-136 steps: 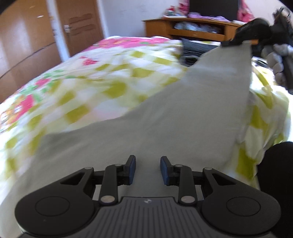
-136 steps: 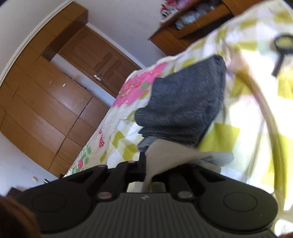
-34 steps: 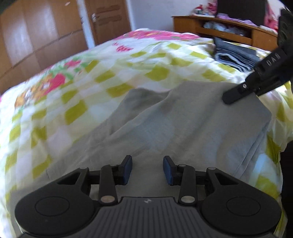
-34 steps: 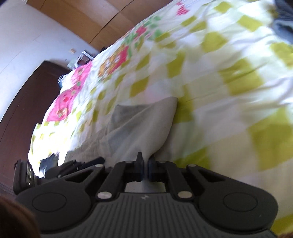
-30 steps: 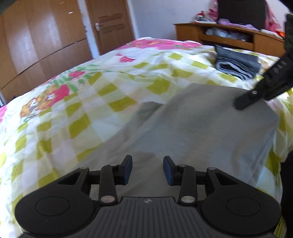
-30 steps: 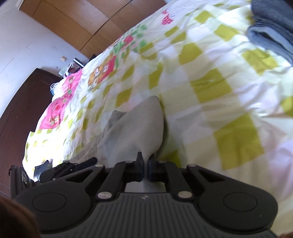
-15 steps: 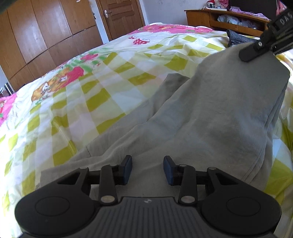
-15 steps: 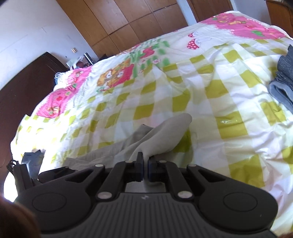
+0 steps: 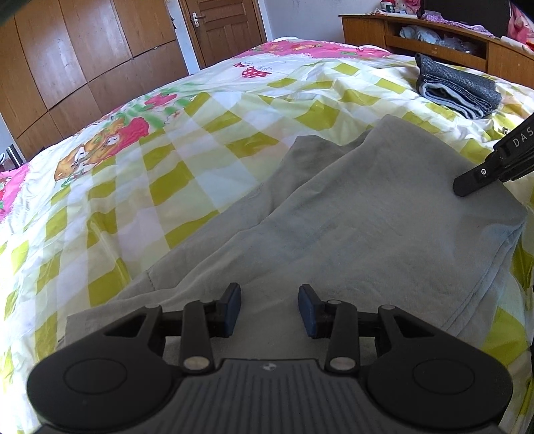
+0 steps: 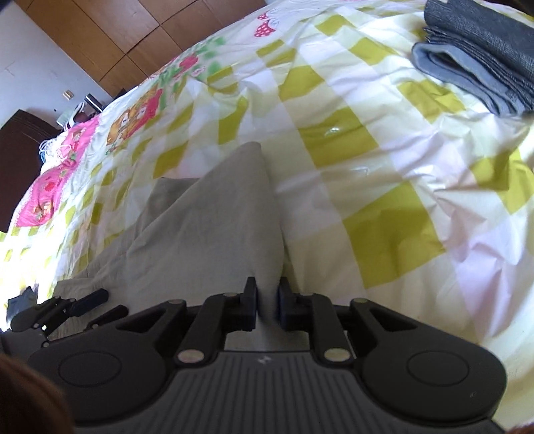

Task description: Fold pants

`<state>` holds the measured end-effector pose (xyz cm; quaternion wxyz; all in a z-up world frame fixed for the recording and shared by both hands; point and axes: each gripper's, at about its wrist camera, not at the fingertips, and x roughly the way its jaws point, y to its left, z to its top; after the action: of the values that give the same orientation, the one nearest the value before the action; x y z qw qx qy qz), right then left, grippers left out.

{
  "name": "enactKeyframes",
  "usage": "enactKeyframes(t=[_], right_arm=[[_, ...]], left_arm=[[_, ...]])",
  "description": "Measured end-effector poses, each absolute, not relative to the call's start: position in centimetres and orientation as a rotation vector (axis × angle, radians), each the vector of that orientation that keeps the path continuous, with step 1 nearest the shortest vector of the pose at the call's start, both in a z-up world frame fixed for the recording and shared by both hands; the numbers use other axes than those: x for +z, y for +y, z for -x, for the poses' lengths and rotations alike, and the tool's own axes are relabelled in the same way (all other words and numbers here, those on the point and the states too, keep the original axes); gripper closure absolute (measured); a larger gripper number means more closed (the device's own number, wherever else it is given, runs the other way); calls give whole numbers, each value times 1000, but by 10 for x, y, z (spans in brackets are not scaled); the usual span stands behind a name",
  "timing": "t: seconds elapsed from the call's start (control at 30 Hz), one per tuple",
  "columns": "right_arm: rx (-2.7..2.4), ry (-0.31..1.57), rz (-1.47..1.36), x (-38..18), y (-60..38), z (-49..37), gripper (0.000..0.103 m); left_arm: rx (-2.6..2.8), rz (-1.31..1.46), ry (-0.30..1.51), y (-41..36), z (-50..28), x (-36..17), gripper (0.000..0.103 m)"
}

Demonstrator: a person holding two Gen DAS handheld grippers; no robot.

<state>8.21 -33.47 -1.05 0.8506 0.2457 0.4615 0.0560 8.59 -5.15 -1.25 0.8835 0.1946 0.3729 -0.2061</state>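
Grey pants [image 9: 367, 217] lie folded over on the bed, one layer on top of another. My left gripper [image 9: 269, 308] hovers low over their near end, open, with nothing between its blue pads. In the right wrist view the pants [image 10: 213, 233] run away from my right gripper [image 10: 267, 307]. Its jaws are opening, a narrow gap shows, and the edge of the cloth still sits between the pads. One black finger [image 9: 467, 185] of the right gripper rests on the cloth's right corner in the left wrist view. The left gripper [image 10: 106, 303] appears at the lower left of the right wrist view.
The bed has a yellow-green checked sheet [image 9: 167, 150] with pink cartoon prints. A folded dark grey garment [image 9: 457, 90] lies near the far right corner [image 10: 484, 56]. Wooden wardrobes, a door [image 9: 227, 26] and a wooden shelf unit [image 9: 434, 43] stand beyond the bed.
The right gripper brought the lifted end of the pants down onto the bed, and its jaws have parted a little. The left gripper kept its place and opening.
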Motion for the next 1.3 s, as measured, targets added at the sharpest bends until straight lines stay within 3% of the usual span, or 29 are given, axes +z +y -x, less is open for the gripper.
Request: enactKeyframes(t=[0.27,1.0,1.3], right_arm=[[119,952,-460,-9,-326,-79,82],[72,956,-61,-3,-285,-73,80],[67,942,-35,-1,-282,-69,79]], left_arm=[[-409,-388,792,-54,-86,-11,52],[-386,-392,795,-57,-78,-11,52],[-385,-407,791,-61,-76,-12,52]])
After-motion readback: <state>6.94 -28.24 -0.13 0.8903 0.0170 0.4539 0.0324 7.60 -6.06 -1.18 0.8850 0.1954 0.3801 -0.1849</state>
